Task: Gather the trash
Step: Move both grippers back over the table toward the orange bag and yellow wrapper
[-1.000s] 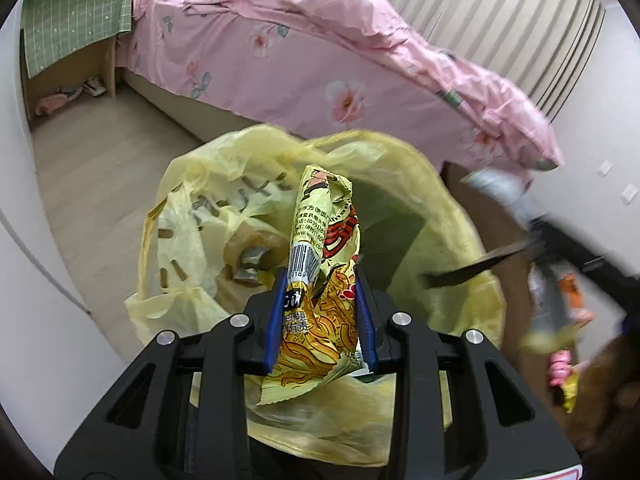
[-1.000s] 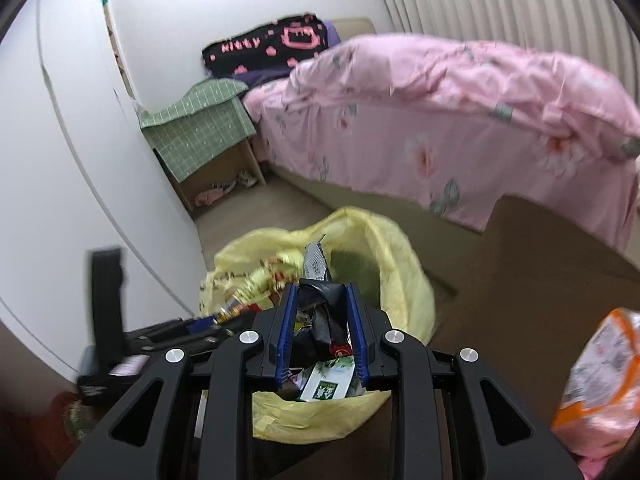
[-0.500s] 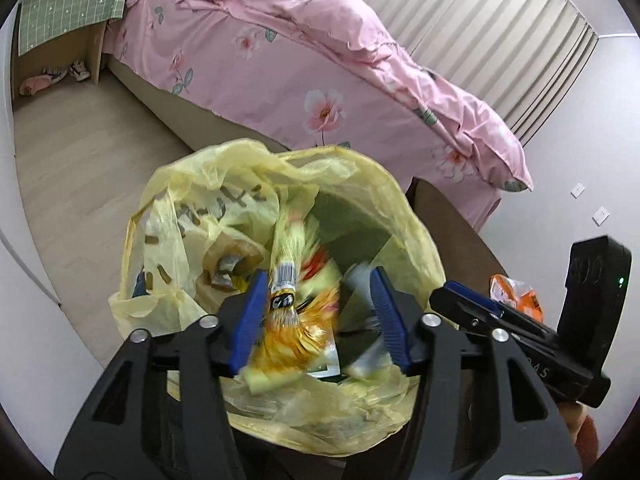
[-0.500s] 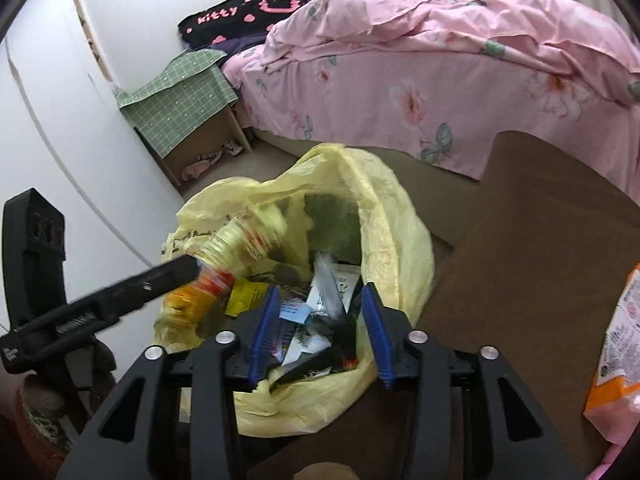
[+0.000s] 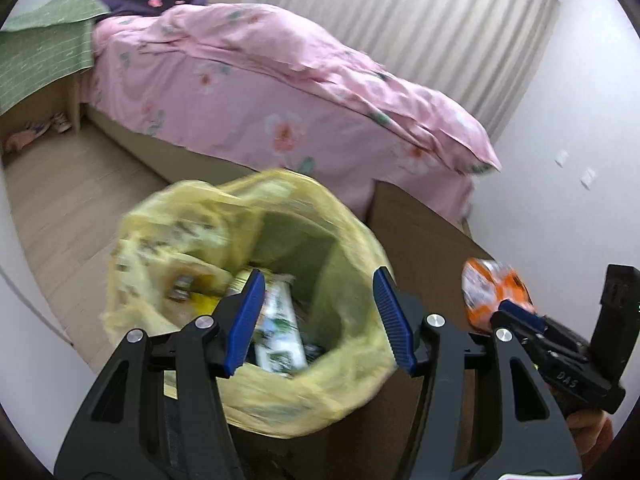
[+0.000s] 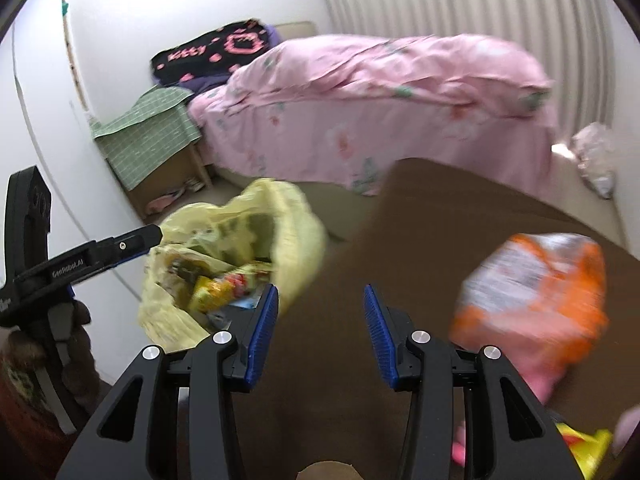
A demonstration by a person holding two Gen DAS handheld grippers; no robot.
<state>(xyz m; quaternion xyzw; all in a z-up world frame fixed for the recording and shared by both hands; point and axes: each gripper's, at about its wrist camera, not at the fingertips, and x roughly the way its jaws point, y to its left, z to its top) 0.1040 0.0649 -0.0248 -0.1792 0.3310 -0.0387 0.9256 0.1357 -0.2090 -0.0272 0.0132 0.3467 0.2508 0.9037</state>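
Two hand-held grippers are in your hands, and both stand with jaws apart and nothing between the pads. Your left hand-held gripper (image 5: 320,320) hangs over the mouth of the yellow trash bag (image 5: 256,392), low in the middle of the left wrist view; its blue pads (image 5: 246,320) frame the wrappers lying inside the bag without touching them. Among that trash you can see a white and green printed packet (image 5: 280,332), and in the right wrist view a yellow and red snack wrapper (image 6: 224,286) sits near the bag's open mouth, left of centre.

Your right hand-held gripper (image 6: 320,332) is over the brown bench (image 6: 420,216), its pads bare and gaping, with only the bench top showing between them. The bag sits against the bench's left edge in this view. To the lower right of the frame an orange and white snack bag (image 6: 532,292) lies on the bench, blurred, just beside the right pad and apart from it. More bright litter, pink and yellow, shows at the bottom right corner (image 6: 584,448); you cannot tell what it is.

Behind everything, a bed with a pink floral cover (image 5: 280,92) fills the upper middle of both views, and a green checked cloth (image 6: 152,128) drapes a low wooden stand at its left.
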